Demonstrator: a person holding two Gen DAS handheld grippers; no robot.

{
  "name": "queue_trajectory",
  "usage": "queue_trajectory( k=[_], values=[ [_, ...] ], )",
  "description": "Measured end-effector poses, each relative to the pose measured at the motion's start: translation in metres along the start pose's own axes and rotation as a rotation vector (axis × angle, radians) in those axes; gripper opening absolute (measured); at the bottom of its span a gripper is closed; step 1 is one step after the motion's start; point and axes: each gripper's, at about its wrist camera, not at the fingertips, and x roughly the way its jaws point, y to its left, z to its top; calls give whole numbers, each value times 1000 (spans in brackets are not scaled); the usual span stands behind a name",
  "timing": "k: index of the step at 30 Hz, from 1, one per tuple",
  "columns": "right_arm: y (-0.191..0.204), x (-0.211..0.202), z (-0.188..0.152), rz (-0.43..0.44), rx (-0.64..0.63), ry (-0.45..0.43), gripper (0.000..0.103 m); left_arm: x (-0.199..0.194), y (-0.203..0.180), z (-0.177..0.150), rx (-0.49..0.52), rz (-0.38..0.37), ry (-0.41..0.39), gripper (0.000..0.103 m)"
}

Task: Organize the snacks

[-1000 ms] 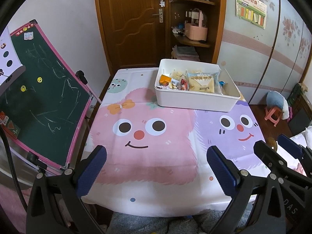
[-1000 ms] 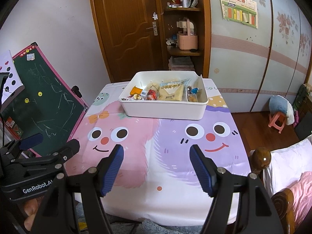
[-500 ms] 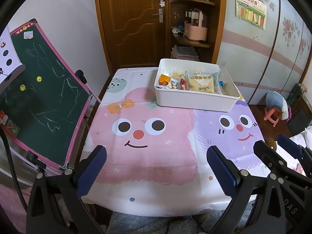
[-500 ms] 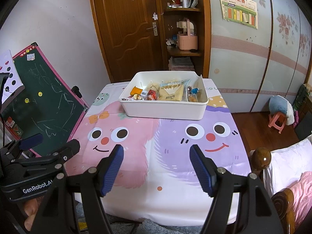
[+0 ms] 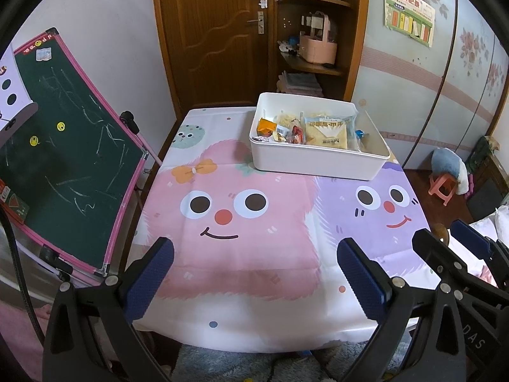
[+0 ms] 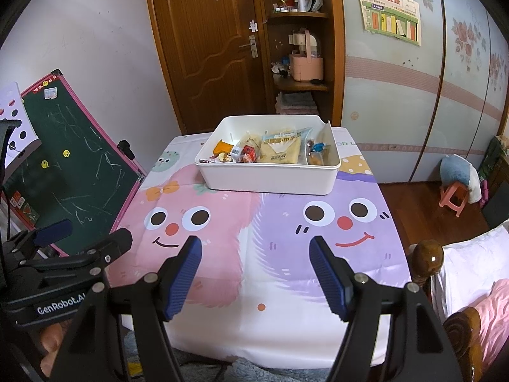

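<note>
While you held both tools back at the near edge, this was how things lay.

Left gripper (image 5: pixel 253 273): you had its fingers spread wide with nothing between them, low at 6 o'clock over the pink face of the tablecloth (image 5: pixel 222 254).
Right gripper (image 6: pixel 254 273): its fingers were likewise wide apart and bare, beside the left one and aimed at the box.
Box (image 6: pixel 270 180): the white box sat at 12 o'clock on the far end of the table, well apart from both grippers, likely kept there so the near cloth served as working room.
Snacks (image 6: pixel 280 151): all the packets you could see lay inside the box; the big yellow bag (image 5: pixel 326 130) was in the middle, small wrapped pieces at its 9 o'clock, a few more past a divider at 3 o'clock.
Stage: none lay out on the cloth, which fits either sorting finished or packets waiting to be lifted out.
</note>
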Motion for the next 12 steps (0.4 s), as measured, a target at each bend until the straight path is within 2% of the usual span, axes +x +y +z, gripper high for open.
queue_trajectory(
  k=[12],
  values=[
    [-2,2,-2,-3,2,4,71,0,-2,-1,1,2,0,101]
  ],
)
